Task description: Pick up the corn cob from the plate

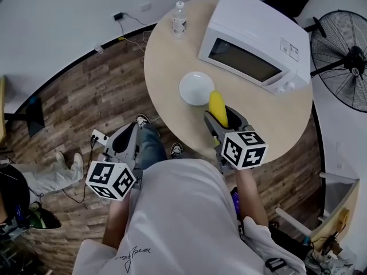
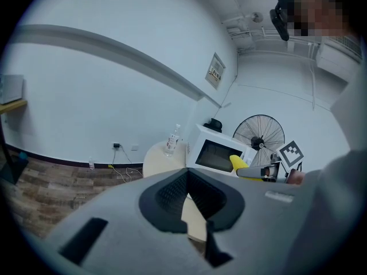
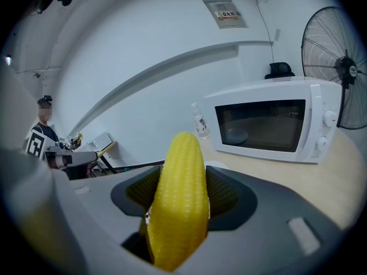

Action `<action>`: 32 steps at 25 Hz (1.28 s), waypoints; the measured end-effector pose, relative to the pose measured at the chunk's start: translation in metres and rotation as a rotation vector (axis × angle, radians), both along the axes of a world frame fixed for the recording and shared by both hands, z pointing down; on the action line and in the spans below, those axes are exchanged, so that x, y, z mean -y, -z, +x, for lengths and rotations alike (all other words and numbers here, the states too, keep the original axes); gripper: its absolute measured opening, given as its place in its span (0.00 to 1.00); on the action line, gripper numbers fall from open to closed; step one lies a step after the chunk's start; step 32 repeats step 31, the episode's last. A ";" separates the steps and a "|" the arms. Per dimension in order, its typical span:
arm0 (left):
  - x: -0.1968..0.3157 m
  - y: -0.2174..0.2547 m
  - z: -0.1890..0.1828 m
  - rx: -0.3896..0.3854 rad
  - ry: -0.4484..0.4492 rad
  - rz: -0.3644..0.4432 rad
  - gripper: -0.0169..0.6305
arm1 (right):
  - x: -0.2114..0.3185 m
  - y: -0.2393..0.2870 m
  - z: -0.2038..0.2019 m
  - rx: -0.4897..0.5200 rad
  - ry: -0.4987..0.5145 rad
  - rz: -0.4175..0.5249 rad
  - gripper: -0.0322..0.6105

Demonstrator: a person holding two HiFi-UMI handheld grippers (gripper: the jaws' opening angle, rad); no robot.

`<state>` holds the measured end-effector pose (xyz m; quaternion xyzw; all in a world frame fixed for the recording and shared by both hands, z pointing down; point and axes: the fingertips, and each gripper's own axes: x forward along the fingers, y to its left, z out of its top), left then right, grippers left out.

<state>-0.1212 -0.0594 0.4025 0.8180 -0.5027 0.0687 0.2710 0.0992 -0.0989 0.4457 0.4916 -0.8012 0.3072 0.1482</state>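
A yellow corn cob point(image 1: 217, 107) is clamped between the jaws of my right gripper point(image 1: 223, 117), its tip pointing away from me. It hangs above the round table, just right of the white plate point(image 1: 196, 88), which is bare. In the right gripper view the corn cob point(image 3: 180, 199) fills the gap between the dark pads point(image 3: 225, 191) and sticks out past them. My left gripper point(image 1: 132, 129) hangs off the table's left side over the wooden floor. Its jaws meet at the tips with nothing between them, as the left gripper view point(image 2: 186, 173) shows.
A white microwave point(image 1: 255, 42) stands at the back right of the beige table point(image 1: 166, 62), with a water bottle point(image 1: 179, 19) at the far edge. A standing fan point(image 1: 344, 62) is off to the right. A power strip point(image 1: 98, 136) and cables lie on the floor.
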 end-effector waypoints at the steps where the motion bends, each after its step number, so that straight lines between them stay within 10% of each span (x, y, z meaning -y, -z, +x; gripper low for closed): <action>1: -0.001 0.000 -0.001 0.001 0.000 0.001 0.02 | -0.001 0.001 -0.001 -0.001 0.001 0.004 0.46; 32: -0.002 -0.005 -0.005 -0.028 -0.006 -0.018 0.02 | 0.007 0.016 -0.004 0.059 0.049 0.002 0.46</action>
